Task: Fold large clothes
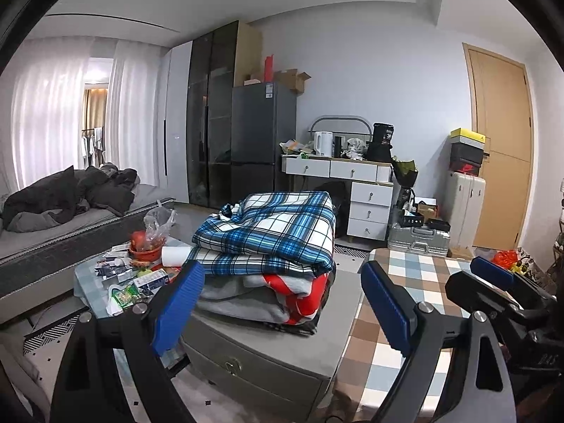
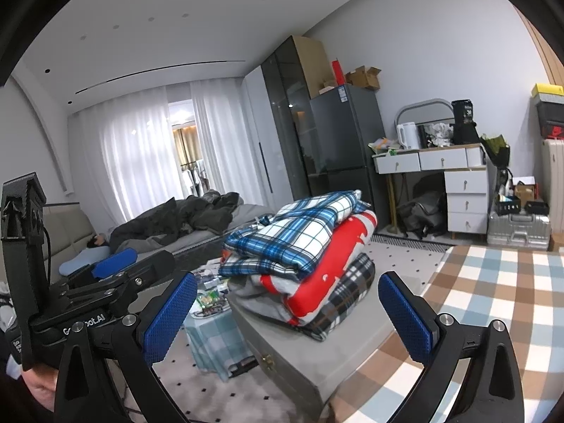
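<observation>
We go L to R. Far L: bed [image 1: 53,232] w/ dark duvet [image 1: 70,194], white curtains [image 1: 53,105] behind. Next, low table [image 1: 84,282] w/ snack packs, a red bowl [image 1: 144,252] and a clear bag [image 1: 160,220].

L gripper [image 1: 282,308]: jaws wide, nothing between the blue pads [image 1: 179,303], apart from the clothes. In the R wrist view we see it at lower L [image 2: 116,257], a hand [image 2: 38,380] under it.

Centre: clothes pile [image 1: 271,250] sits on a grey cabinet [image 1: 261,352], between both grippers' lines of sight. Top is a blue plaid piece [image 2: 292,229], folded but loose, edges uneven. Under it a red/white piece [image 2: 331,275], a grey piece [image 1: 239,303], and at the bottom a dark plaid piece [image 2: 349,292].

R gripper [image 2: 287,317]: jaws wide too, empty, not touching the pile. We see it from the L wrist view at far R [image 1: 493,275].

R of the cabinet: checked cloth [image 2: 493,299] in brown, blue, white, just beside it. Back wall: fridge [image 1: 261,130], white desk [image 1: 352,176] w/ kettle [image 1: 323,143], suitcases [image 1: 461,208], shoeboxes [image 1: 467,148], wood door [image 1: 500,141].
</observation>
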